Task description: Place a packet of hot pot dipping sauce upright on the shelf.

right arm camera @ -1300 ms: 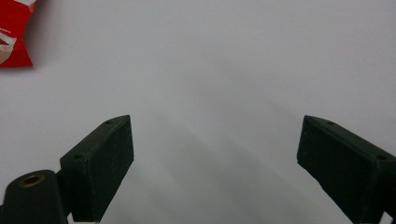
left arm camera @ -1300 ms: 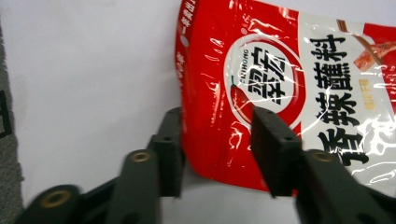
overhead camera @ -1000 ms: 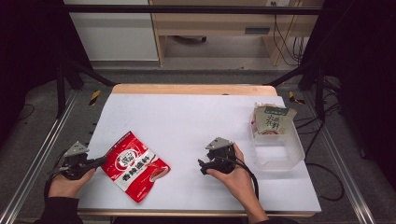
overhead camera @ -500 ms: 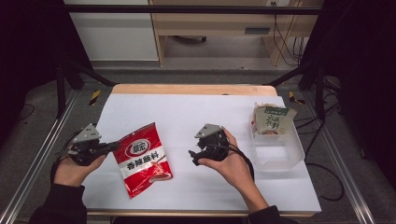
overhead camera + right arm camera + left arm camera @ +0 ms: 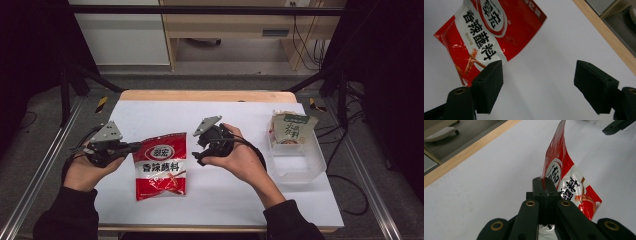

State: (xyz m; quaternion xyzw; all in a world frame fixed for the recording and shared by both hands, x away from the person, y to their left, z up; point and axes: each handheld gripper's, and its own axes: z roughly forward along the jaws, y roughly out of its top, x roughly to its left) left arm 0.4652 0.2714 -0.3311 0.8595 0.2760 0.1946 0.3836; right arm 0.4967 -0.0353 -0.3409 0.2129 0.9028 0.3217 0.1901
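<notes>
A red and white seasoning packet (image 5: pixel 161 170) hangs upright over the white table, pinched at its upper left corner by my left gripper (image 5: pixel 131 147). In the left gripper view the jaws are shut tight on the packet's edge (image 5: pixel 564 177). My right gripper (image 5: pixel 200 152) hovers just right of the packet's top, apart from it. In the right gripper view its jaws (image 5: pixel 541 82) stand open and have just been closing a little, with only bare table between them. The packet (image 5: pixel 491 32) lies above and left of them.
A clear plastic bin (image 5: pixel 305 165) stands at the table's right side with a green and white packet (image 5: pixel 291 129) leaning in its far end. A wooden strip (image 5: pixel 205 95) borders the table's far edge. The other gripper's jaw tip (image 5: pixel 616 126) shows at the left gripper view's top right.
Both hands have risen. The packet, lying flat and slanted before, now hangs upright from the left gripper. The right gripper has moved up and left, closer to the packet's top.
</notes>
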